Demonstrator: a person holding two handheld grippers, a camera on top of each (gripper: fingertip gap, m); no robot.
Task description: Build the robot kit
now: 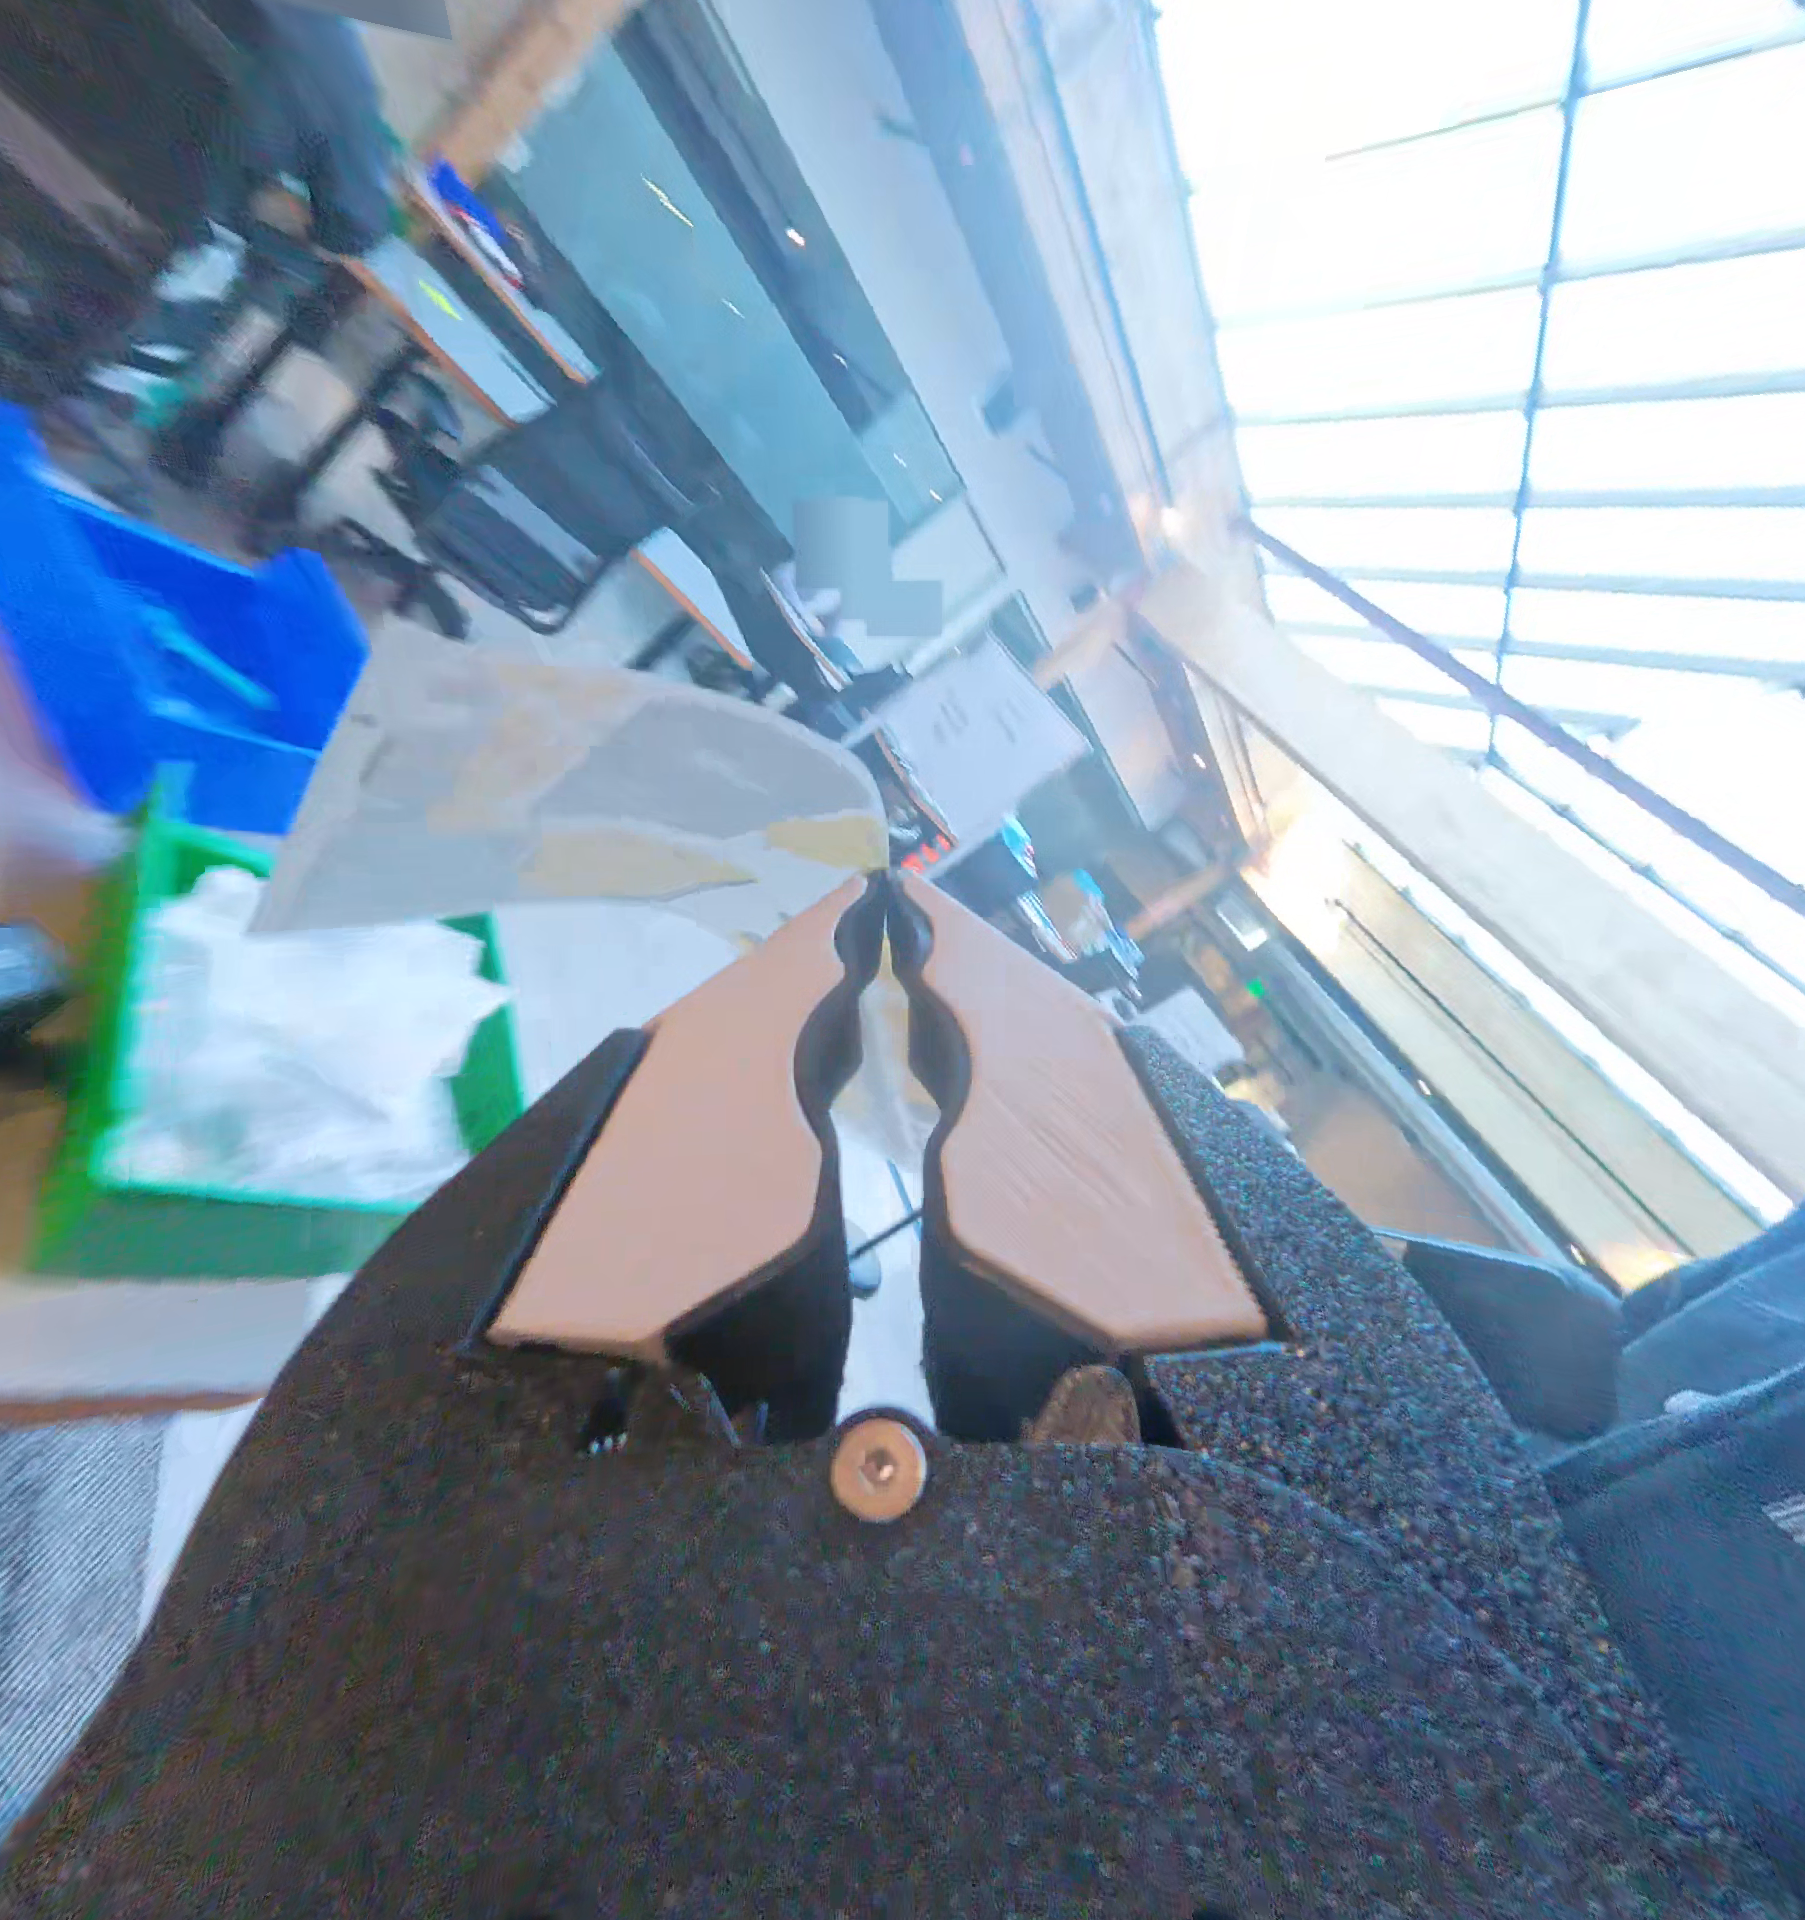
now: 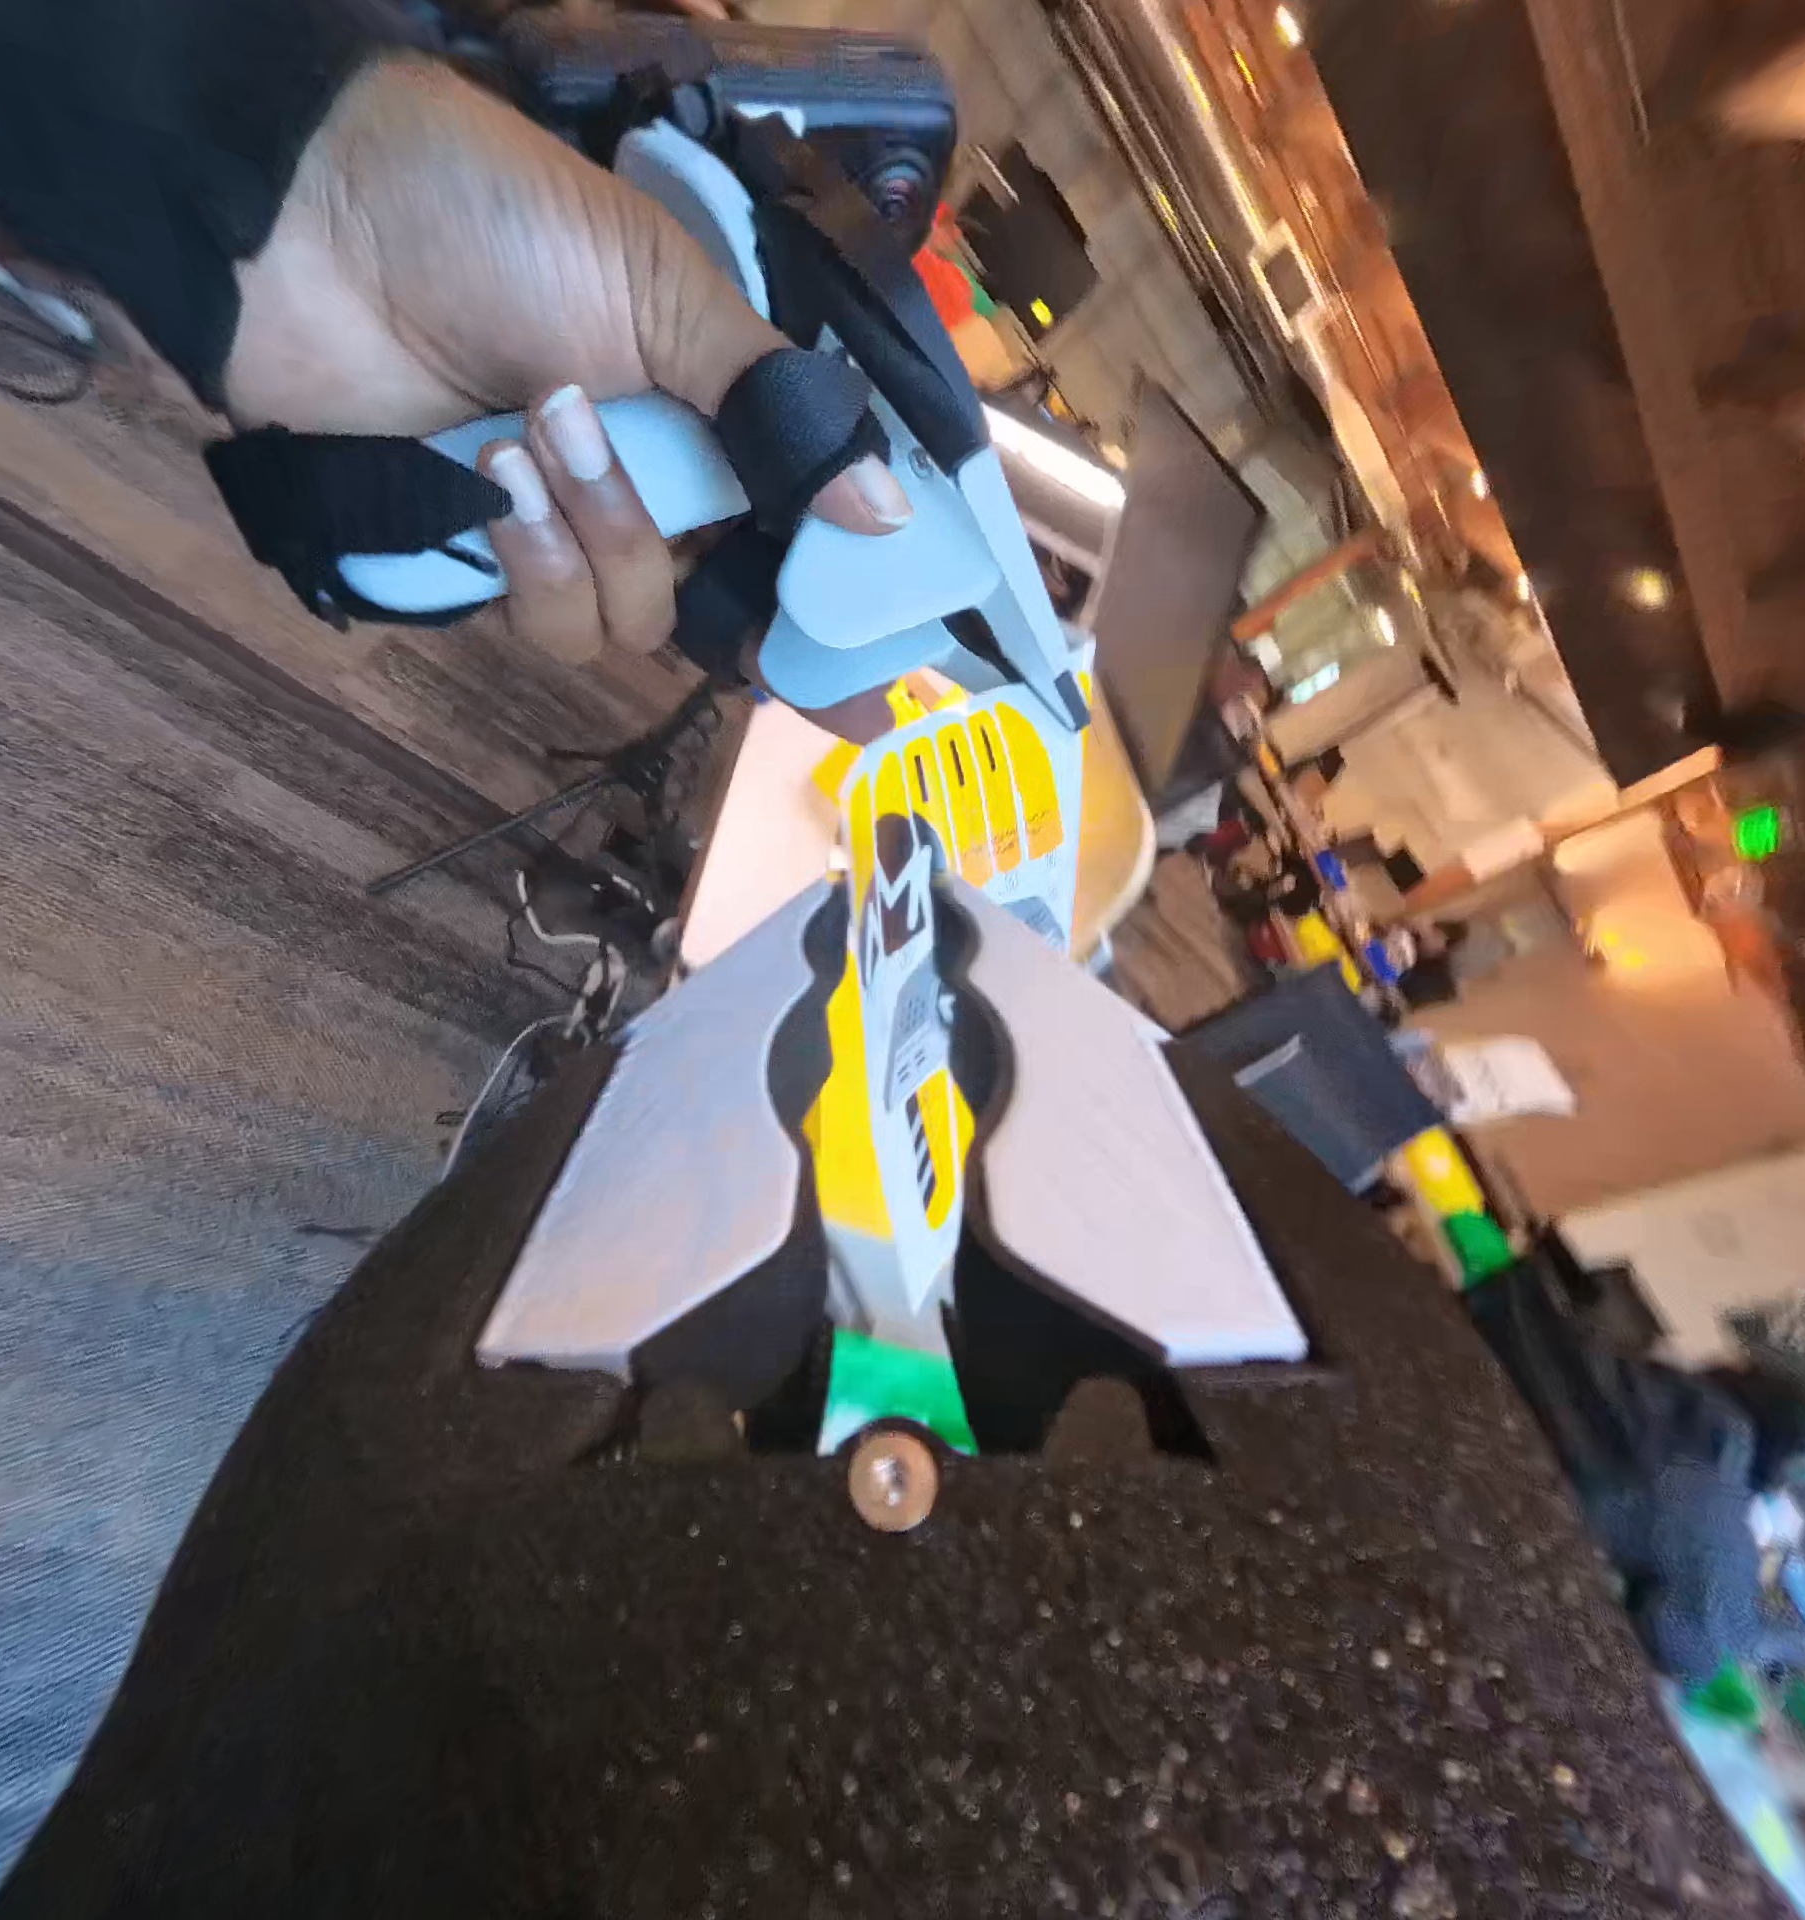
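My left gripper (image 1: 885,881) has orange fingers, shut at the tips on one corner of a thin sheet (image 1: 565,790). From this side the sheet is grey-white with pale yellow patches, and it hangs out to the left over the bins. In the right wrist view the same sheet (image 2: 981,790) shows a yellow, white and brown print. There the left gripper (image 2: 1069,707), held by a hand (image 2: 482,281), pinches its far upper corner. My right gripper (image 2: 893,904) has white fingers that stand a little apart, and the sheet runs between them down the slot.
A green bin (image 1: 254,1216) holding crumpled white plastic (image 1: 285,1039) lies below left, with a blue bin (image 1: 150,644) behind it. A pale tabletop (image 2: 752,831) lies beyond the right gripper. Carpeted floor (image 2: 150,935) with cables (image 2: 565,914) is at left. Desks and windows stand farther off.
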